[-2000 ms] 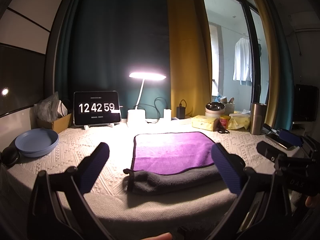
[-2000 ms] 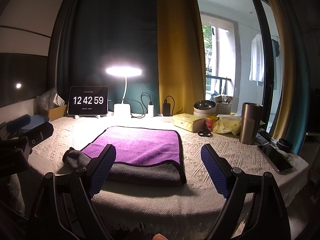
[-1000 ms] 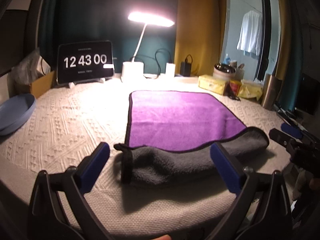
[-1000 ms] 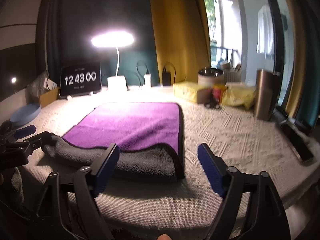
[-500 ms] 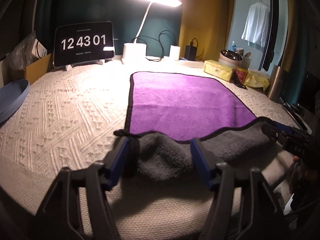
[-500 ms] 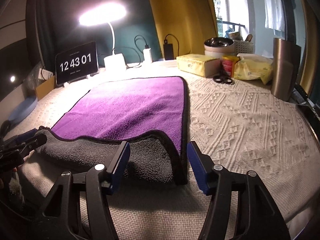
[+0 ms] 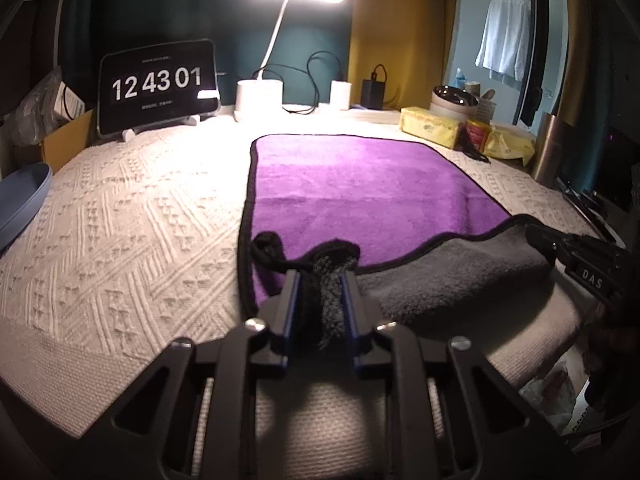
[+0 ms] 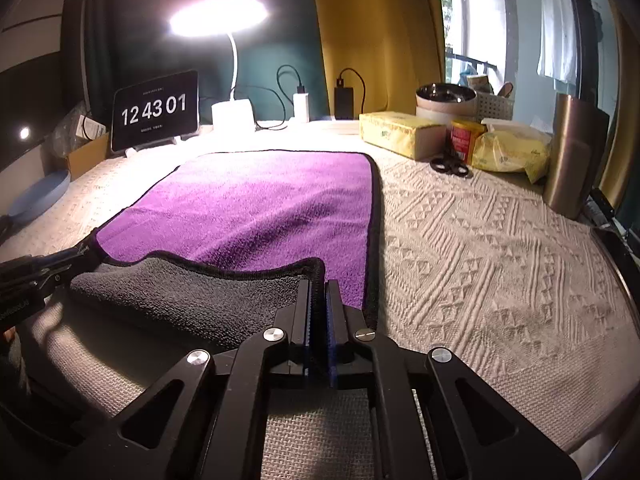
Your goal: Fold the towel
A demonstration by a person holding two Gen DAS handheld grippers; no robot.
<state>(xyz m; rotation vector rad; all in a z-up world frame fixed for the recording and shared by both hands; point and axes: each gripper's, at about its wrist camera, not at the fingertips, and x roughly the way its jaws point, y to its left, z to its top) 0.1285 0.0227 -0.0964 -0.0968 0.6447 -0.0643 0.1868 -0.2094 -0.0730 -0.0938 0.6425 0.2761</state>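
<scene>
Both grippers, left gripper (image 7: 320, 280) and right gripper (image 8: 318, 286), clamp the soft, limp towel (image 7: 360, 176) at its near corners, farthest from the lamp (image 7: 260, 98).

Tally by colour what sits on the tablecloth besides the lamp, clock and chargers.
Purple and grey: 1, the towel
Blue: 1, the plate
Yellow: 2, the tissue box and the yellow bag
Red: 1, the can
Black: 1, the scissors
Metal: 1, the tumbler
Total: 7
</scene>
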